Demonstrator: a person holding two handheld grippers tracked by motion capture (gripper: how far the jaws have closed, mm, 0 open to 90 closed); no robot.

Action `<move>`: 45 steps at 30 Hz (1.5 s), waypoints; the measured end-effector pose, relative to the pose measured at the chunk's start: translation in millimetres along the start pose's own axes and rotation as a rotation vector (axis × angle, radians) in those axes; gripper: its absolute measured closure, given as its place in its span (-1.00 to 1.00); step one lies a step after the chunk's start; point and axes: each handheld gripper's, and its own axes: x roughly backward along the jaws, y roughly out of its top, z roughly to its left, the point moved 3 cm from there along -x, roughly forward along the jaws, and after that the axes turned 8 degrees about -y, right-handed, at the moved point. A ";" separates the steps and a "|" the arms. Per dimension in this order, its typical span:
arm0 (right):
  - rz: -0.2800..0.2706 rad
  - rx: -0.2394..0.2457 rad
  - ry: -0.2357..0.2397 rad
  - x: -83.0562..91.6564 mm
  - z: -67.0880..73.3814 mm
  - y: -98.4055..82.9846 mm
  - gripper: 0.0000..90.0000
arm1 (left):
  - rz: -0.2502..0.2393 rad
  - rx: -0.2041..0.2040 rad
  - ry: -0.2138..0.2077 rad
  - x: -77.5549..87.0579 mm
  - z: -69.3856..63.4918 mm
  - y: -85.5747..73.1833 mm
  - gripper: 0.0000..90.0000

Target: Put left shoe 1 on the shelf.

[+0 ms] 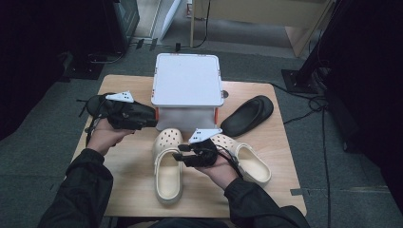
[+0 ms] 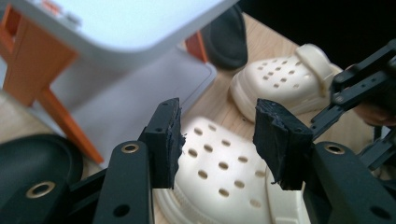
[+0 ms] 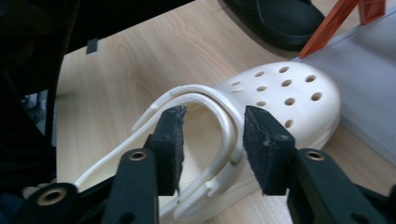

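Observation:
Two cream clogs lie side by side in front of a white stand (image 1: 187, 78) with orange legs. My right gripper (image 1: 178, 156) points left over the left clog (image 1: 167, 178). In the right gripper view its jaws (image 3: 212, 121) stand open, with that clog's heel strap (image 3: 219, 109) running between the pads, untouched. My left gripper (image 1: 153, 118) hovers open left of the stand. In the left gripper view the gripper (image 2: 217, 128) frames the holed toe of a cream clog (image 2: 219, 163), and nothing is held. The other clog (image 1: 249, 161) lies to the right.
One black slipper (image 1: 247, 115) lies at the back right of the wooden table (image 1: 133, 166). A second black slipper (image 1: 95, 105) sits at the left, partly under my left hand. The stand has a grey lower plate (image 2: 135, 98). Dark floor and cables surround the table.

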 end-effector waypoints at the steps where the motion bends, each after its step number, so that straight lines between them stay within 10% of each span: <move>1: 0.000 0.000 0.000 0.0 0.0 0.0 0.27 | 0.000 0.000 0.000 0.0 0.0 0.0 0.15; 11: 0.076 -0.031 -0.036 -26.5 -4.2 -7.7 0.06 | -0.032 -0.018 -0.018 1.9 6.1 26.7 0.13; 27: 0.048 -0.053 -0.099 -42.9 -13.3 -14.5 -0.10 | -0.025 -0.014 0.030 -15.7 33.0 52.9 0.09; 45: 0.011 -0.054 -0.205 -30.4 -15.8 -12.4 0.65 | -0.063 -0.004 0.035 -13.3 37.1 49.7 0.09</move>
